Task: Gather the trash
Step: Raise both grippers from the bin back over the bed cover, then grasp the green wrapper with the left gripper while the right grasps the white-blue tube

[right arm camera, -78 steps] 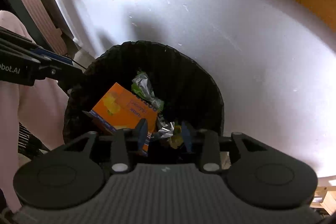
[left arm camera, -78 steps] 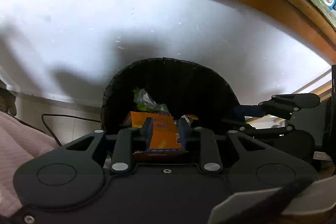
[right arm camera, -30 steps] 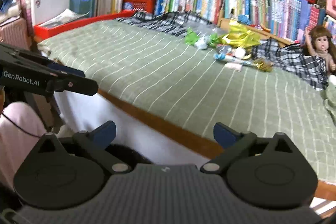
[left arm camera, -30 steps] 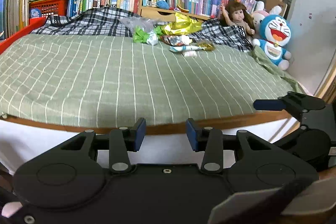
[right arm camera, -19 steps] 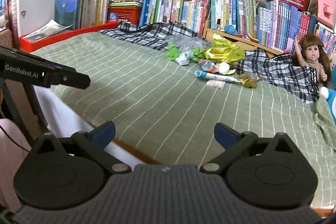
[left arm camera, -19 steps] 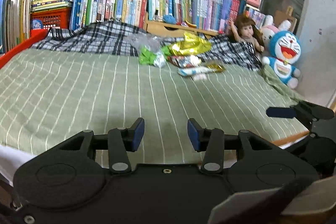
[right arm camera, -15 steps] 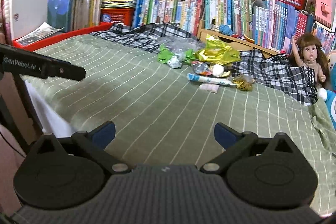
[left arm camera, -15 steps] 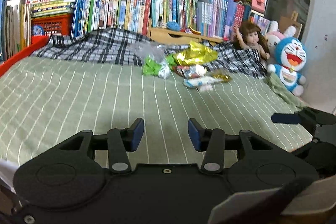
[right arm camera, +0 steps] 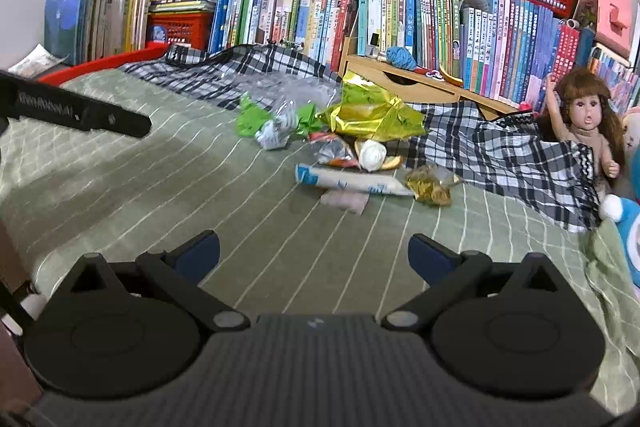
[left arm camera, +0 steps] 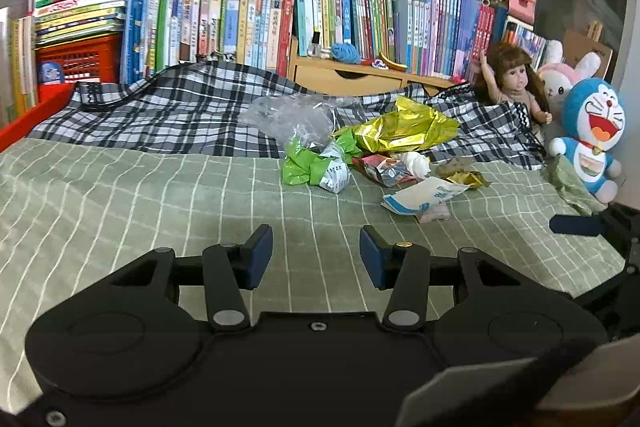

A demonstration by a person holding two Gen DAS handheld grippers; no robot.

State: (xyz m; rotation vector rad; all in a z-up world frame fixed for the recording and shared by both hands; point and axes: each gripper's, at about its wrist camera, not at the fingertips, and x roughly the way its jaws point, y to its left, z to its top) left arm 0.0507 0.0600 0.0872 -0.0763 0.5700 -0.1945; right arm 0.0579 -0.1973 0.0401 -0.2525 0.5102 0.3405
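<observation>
Both grippers, left gripper (left arm camera: 316, 253) and right gripper (right arm camera: 314, 253), are spread apart and hold nothing. Trash pile (left arm camera: 360, 155) lies ahead on the bed (left arm camera: 120, 195). Light wrappers could slip, or the blanket (right arm camera: 500, 147) could get pinched.

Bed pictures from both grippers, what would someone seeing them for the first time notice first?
Probably the heap of trash mid-bed on the green striped blanket: a shiny gold foil wrapper at the back, a crumpled green wrapper to its left, a white and blue packet nearest. Next, the wall of books behind, with a doll at the right. Both the left gripper and right gripper are open and empty.
</observation>
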